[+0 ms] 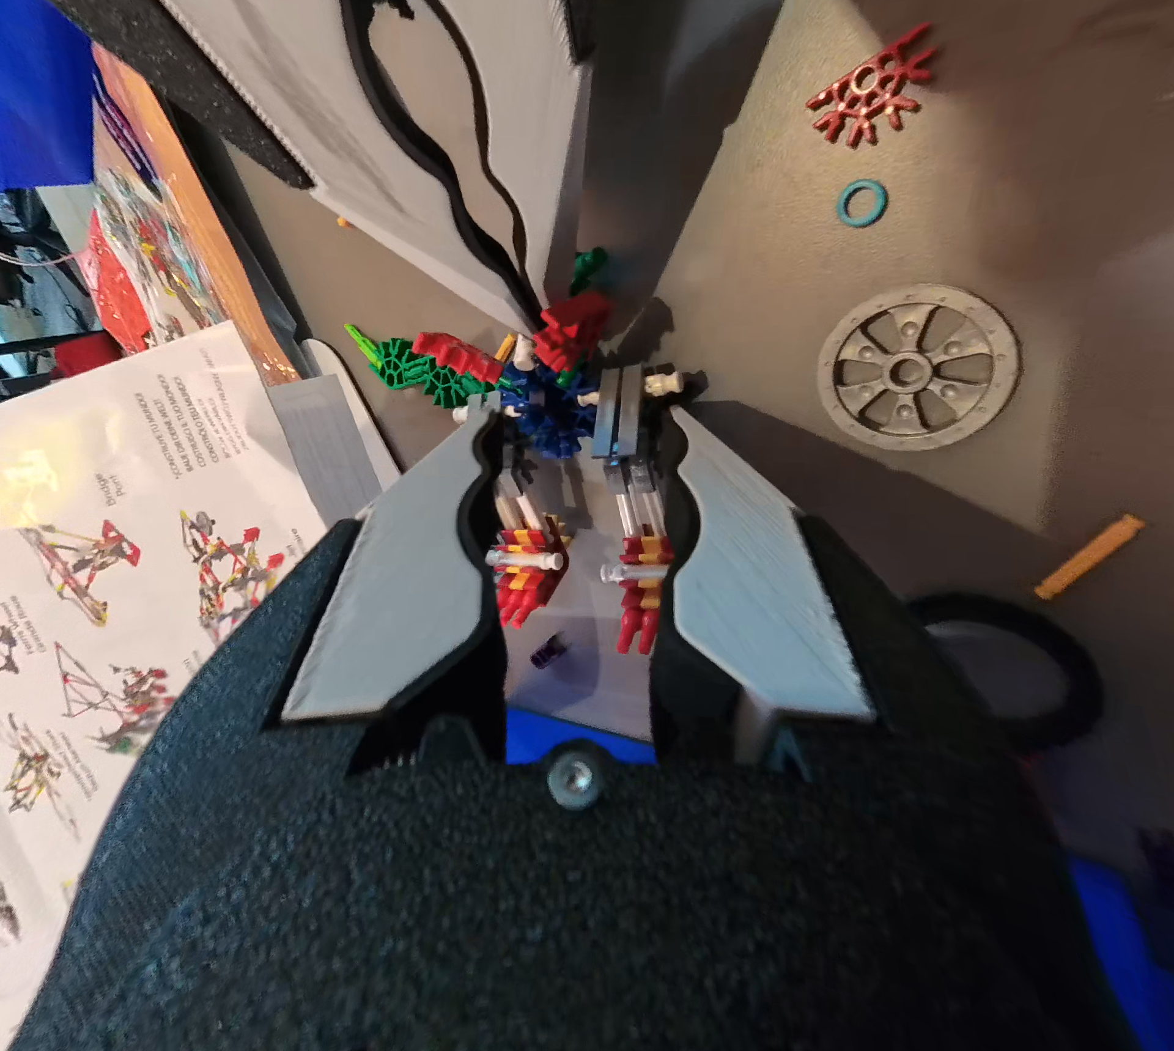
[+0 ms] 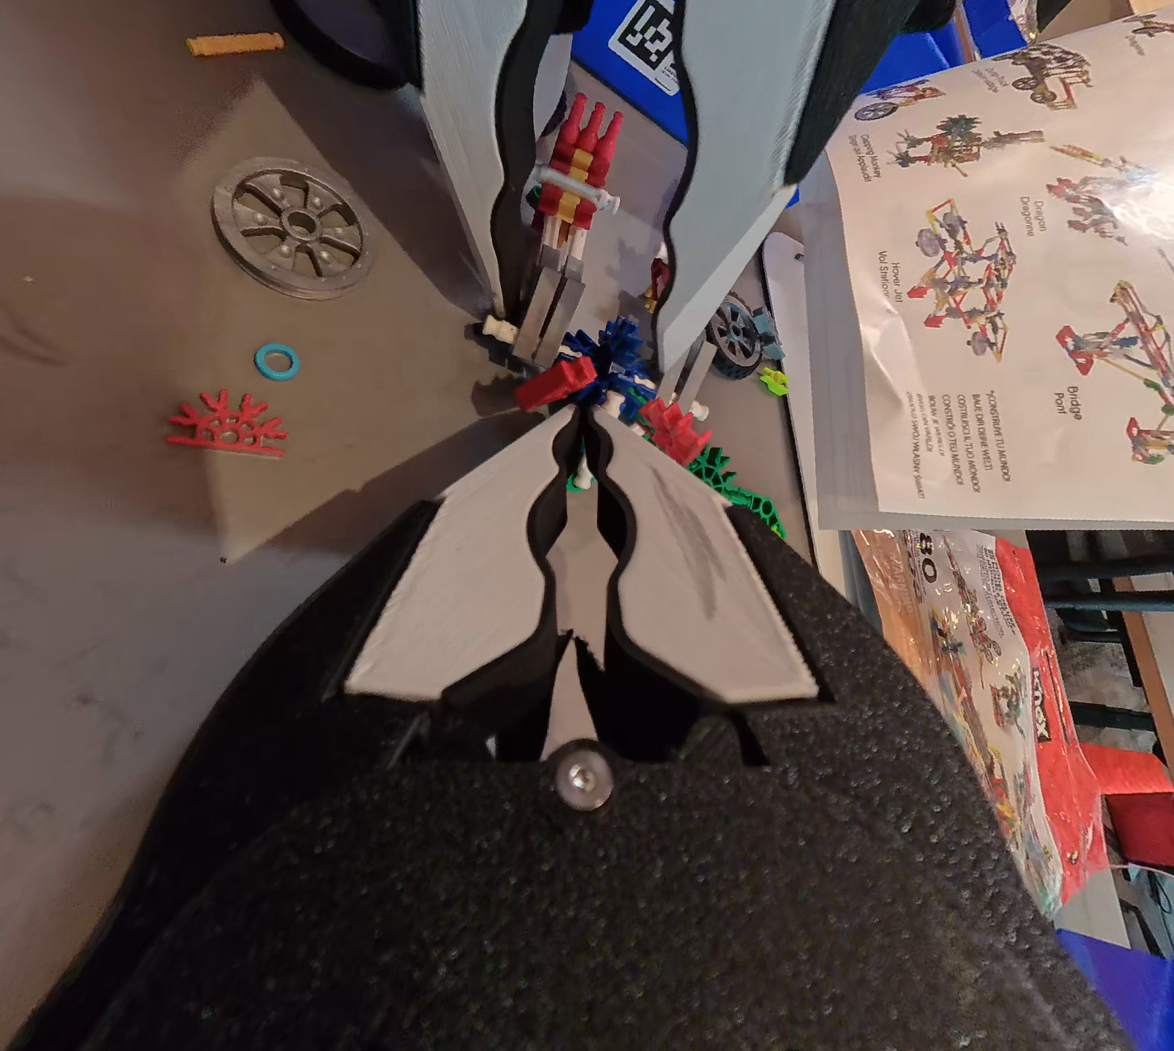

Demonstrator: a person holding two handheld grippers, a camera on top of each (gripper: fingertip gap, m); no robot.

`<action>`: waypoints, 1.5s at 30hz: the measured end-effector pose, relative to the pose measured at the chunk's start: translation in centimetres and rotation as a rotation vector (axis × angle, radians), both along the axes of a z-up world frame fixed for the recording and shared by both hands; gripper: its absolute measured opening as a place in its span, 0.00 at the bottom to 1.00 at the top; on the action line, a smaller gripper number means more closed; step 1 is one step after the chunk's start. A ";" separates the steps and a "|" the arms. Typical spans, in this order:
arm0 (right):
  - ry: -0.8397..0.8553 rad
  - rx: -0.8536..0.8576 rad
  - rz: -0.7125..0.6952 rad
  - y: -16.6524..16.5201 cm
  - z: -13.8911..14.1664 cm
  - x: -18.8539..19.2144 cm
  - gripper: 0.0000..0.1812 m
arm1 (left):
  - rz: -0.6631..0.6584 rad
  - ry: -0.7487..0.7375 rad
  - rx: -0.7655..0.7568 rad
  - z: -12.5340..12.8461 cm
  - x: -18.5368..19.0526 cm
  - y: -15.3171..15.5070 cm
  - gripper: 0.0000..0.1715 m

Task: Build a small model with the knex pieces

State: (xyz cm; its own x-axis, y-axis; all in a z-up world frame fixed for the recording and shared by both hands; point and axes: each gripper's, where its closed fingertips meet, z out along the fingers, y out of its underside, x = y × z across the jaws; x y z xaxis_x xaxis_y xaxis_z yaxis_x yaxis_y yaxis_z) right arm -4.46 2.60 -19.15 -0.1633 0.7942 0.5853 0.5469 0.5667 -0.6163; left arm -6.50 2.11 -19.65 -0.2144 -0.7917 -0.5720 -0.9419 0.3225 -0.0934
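Observation:
A small model of plastic rods and connectors lies on the grey table. It has a blue hub, green and red connectors and two legs ending in red and yellow connectors. My left gripper straddles both legs, and its pads press on their outer sides. It also shows in the right wrist view, coming from the top. My right gripper is shut at the model's other end. It pinches a small part beside a red connector. It enters the left wrist view from above.
Loose on the table are a grey wheel hub, a red half-round connector, a teal ring, an orange rod and a black tyre. An instruction sheet and a bag of parts lie along one side. Less than 4 cm separates the two grippers' tips. My left gripper's tips are some 6 centimeters from the grey wheel hub. The right camera catches it too, in the right wrist view.

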 end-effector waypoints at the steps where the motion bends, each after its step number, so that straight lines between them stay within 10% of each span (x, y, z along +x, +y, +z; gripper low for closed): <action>1: 0.003 0.003 -0.001 0.0 0.1 -0.1 0.00 | 0.004 0.010 -0.011 -0.3 -0.2 0.0 0.28; 45: 0.062 0.112 -0.007 0.7 0.0 -0.7 0.05 | -0.011 -0.003 -0.023 -0.8 -0.2 0.1 0.26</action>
State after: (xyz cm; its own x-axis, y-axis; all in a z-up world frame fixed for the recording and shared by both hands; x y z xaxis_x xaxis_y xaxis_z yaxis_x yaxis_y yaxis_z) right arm -5.21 3.33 -19.14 -0.1186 0.7240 0.6796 0.5136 0.6305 -0.5820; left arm -6.66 2.25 -20.46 -0.2210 -0.8024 -0.5544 -0.9382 0.3301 -0.1038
